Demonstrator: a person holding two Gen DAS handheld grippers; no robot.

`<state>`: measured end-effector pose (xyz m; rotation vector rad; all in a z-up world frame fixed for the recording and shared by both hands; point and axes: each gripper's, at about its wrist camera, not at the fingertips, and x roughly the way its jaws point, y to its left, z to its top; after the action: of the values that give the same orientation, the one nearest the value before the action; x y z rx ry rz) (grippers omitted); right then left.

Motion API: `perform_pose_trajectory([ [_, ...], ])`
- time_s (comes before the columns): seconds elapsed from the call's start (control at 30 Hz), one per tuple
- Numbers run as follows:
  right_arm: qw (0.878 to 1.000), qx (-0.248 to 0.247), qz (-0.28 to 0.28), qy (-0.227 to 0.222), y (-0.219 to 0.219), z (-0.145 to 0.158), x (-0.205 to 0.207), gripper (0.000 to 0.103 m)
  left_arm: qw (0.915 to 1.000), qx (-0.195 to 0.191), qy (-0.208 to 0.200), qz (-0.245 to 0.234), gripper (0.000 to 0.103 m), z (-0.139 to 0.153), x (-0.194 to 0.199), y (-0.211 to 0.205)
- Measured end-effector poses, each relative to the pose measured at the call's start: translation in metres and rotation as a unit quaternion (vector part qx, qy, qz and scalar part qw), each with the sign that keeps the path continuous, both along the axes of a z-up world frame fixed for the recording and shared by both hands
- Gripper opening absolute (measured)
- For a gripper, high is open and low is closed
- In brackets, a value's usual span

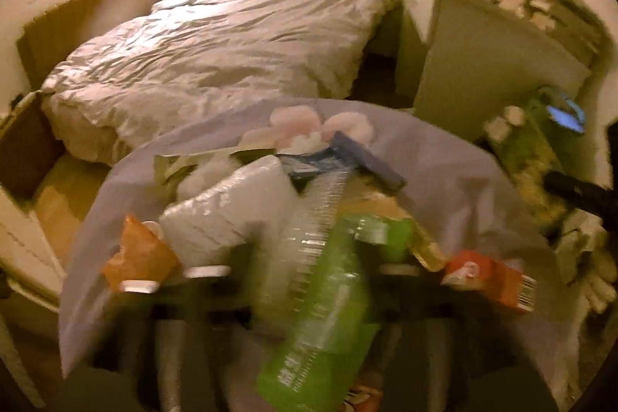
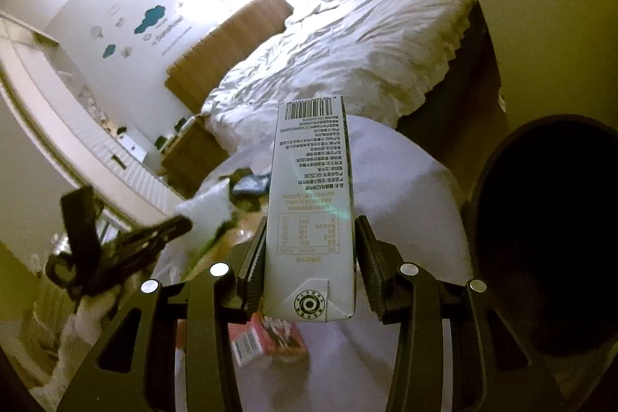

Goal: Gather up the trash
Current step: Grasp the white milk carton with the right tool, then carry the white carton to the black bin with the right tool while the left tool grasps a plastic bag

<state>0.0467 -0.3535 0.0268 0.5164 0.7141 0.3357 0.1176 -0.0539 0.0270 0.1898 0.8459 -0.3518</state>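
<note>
While my right tongs [image 2: 311,271] clamp the milk carton [image 2: 311,211] by its base, long axis pointing away from me, the dark bin [image 2: 548,238] lies close to their right; my left tongs [image 1: 301,277] gape, blurred, over the trash pile [image 1: 270,188].

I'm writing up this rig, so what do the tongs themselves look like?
The right tongs are matte black: two angular linked arms with cut-out slots, round silver pivot bolts, and ribbed black pads. The left tongs look alike, blurred, with silver bolts.
</note>
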Motion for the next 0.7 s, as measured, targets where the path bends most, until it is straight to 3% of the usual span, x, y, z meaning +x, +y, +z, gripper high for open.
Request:
perform_pose_trajectory([
  [0.1, 1.000, -0.001, 0.008, 0.008, 0.002, -0.010, -0.007, 0.043, 0.9998, 0.008, 0.001, -0.021, 0.087, -0.003, 0.002, -0.010],
  [0.13, 1.000, -0.003, 0.010, 0.011, 0.005, -0.013, -0.007, 0.044, 0.9995, 0.012, 0.004, -0.028, 0.084, -0.006, 0.004, -0.014],
  [0.2, 1.000, -0.003, 0.017, 0.018, 0.007, -0.020, -0.008, 0.044, 0.9989, 0.017, 0.026, -0.034, 0.057, -0.015, 0.009, -0.019],
  [0.37, 0.999, -0.013, 0.028, 0.024, 0.017, -0.028, -0.009, 0.043, 0.9985, -0.015, 0.051, -0.015, 0.046, -0.024, 0.020, -0.014],
  [0.47, 0.999, 0.000, 0.032, 0.019, 0.013, -0.028, -0.014, 0.042, 0.9989, -0.017, 0.044, -0.010, 0.040, -0.018, 0.016, -0.015],
  [0.5, 0.999, 0.009, 0.033, 0.016, 0.010, -0.027, -0.014, 0.042, 0.9990, -0.017, 0.040, -0.007, 0.026, -0.014, 0.013, -0.016],
  [0.53, 0.999, 0.016, 0.033, 0.013, 0.007, -0.026, -0.014, 0.042, 0.9991, -0.023, 0.037, -0.004, 0.019, -0.009, 0.011, -0.018],
  [0.7, 0.998, 0.055, -0.001, -0.023, -0.032, -0.009, -0.028, 0.042, 0.9980, -0.060, 0.006, -0.017, 0.013, 0.026, -0.004, -0.044],
])
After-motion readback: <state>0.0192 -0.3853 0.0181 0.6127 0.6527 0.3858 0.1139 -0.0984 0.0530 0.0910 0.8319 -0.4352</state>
